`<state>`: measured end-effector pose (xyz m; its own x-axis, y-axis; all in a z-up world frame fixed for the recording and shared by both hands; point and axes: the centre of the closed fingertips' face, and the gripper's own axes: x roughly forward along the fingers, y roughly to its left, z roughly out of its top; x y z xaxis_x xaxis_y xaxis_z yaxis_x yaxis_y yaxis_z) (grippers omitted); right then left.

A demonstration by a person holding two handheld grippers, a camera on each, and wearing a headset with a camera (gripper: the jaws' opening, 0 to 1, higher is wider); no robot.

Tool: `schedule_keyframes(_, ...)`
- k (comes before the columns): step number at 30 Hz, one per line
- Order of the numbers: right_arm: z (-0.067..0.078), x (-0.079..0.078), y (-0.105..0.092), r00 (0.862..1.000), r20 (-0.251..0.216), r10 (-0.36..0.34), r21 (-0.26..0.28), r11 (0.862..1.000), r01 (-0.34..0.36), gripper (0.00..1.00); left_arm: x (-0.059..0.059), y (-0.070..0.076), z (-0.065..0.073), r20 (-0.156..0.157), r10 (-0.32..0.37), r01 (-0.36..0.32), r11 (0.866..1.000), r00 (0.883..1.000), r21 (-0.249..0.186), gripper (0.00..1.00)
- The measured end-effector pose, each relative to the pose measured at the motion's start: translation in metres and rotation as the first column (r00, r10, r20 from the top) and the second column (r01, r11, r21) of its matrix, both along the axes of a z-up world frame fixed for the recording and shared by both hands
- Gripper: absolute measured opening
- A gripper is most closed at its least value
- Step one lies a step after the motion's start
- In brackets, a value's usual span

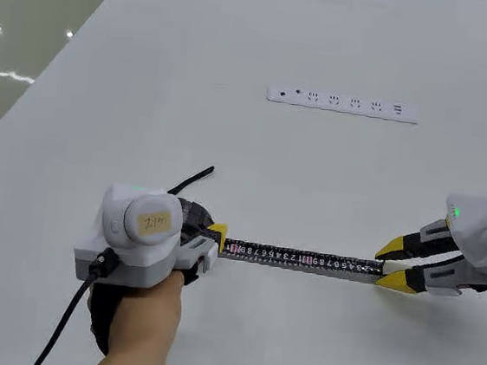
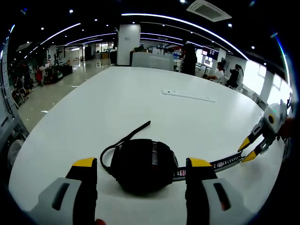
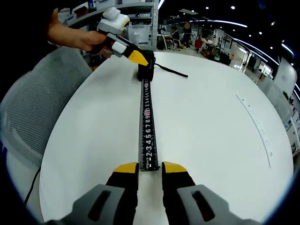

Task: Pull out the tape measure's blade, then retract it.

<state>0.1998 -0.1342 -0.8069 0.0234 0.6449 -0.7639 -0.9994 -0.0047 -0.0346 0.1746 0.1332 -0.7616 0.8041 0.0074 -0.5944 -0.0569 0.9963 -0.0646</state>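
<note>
Black tape measure case (image 2: 140, 166) sat at lower left of the head view on the white counter (image 1: 228, 163), clamped between the jaws of the left gripper (image 2: 141, 162). Blade (image 1: 305, 260) lay extended rightward, its end pinched by the jaws of the right gripper (image 3: 150, 167).

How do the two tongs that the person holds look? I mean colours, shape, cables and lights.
Both tongs have pale grey-white bodies, black middle sections and two tapered jaws with yellow tips. The left tongs trail a black cable from the rear. The right tongs carry a small green light.
</note>
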Motion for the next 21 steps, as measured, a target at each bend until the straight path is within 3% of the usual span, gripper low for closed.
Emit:
schedule_keyframes(9,0.0000,-0.0025,0.0038,1.000,0.011,-0.003,0.013,1.000,0.003,0.16,-0.0002,0.0016,0.0003,-0.003,0.013,-0.013,1.000,1.000,0.005,0.73)
schedule_keyframes(15,-0.0012,-0.0006,0.0028,1.000,0.027,0.011,0.008,1.000,-0.011,0.14,0.0078,0.0009,-0.0044,0.000,0.016,-0.016,1.000,1.000,0.008,0.73)
schedule_keyframes(21,-0.0031,0.0012,0.0016,1.000,0.024,0.007,0.008,1.000,-0.007,0.14,0.0057,0.0039,-0.0042,0.004,0.032,-0.033,0.999,0.999,0.012,0.71)
